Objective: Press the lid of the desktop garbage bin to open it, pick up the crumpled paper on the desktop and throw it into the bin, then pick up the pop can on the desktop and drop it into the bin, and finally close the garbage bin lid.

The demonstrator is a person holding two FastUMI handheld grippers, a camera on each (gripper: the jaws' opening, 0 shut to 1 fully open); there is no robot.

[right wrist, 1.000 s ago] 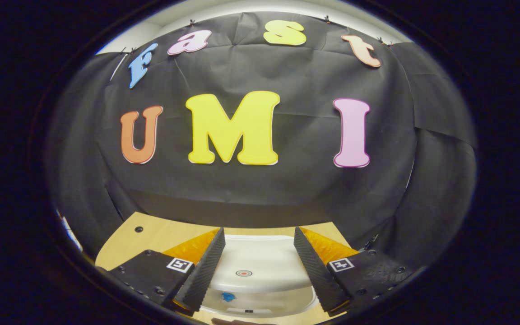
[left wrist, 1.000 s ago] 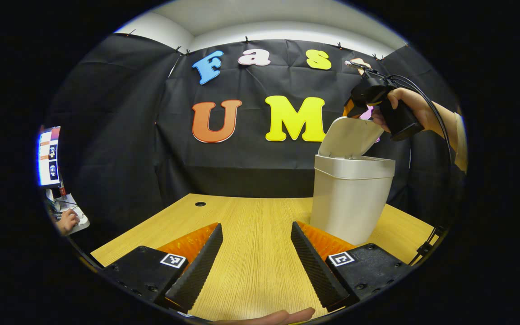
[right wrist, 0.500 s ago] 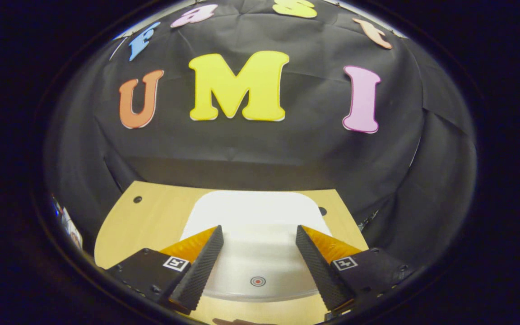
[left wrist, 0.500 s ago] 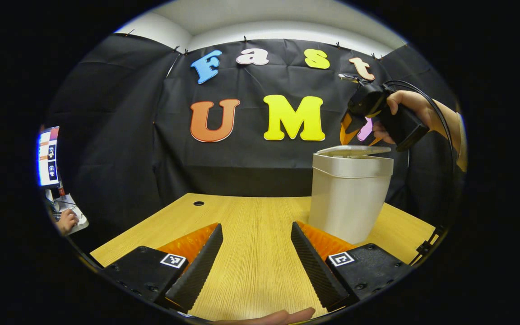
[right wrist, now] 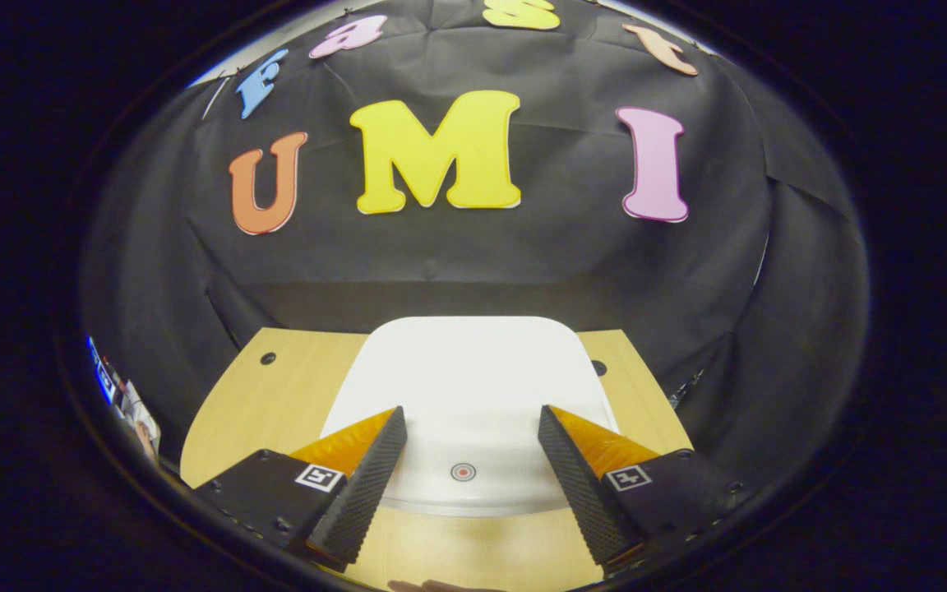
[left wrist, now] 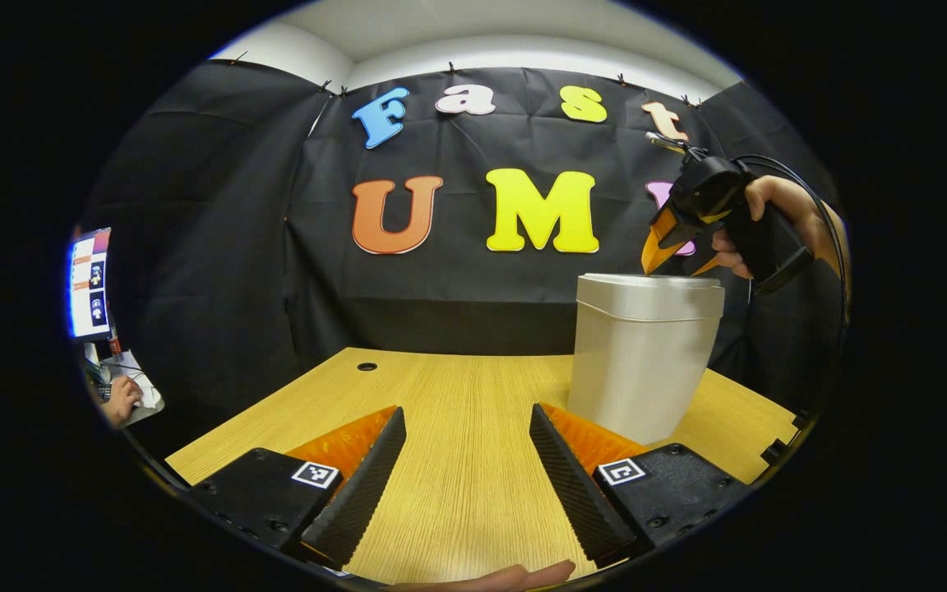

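Observation:
The white garbage bin point(left wrist: 638, 362) stands on the wooden desk at the right, its lid point(left wrist: 650, 281) lying flat and shut. In the right gripper view I look down on that lid point(right wrist: 465, 386), with a small red ring mark near its front edge. My right gripper point(right wrist: 469, 419) hangs open just above the lid with nothing between its fingers; in the left gripper view it point(left wrist: 679, 259) sits over the bin's top, held by a hand. My left gripper point(left wrist: 467, 423) is open low over the bare desk, left of the bin.
The wooden desk point(left wrist: 457, 411) has a small round hole point(left wrist: 367, 367) at its far left and another point(right wrist: 598, 367) beside the bin. A monitor point(left wrist: 89, 284) and a person's hand are off the desk at the far left.
The bin's lid swung down from raised to flat and shut. The right gripper came down with it and now sits a little higher and to the right above it. The left gripper stayed put.

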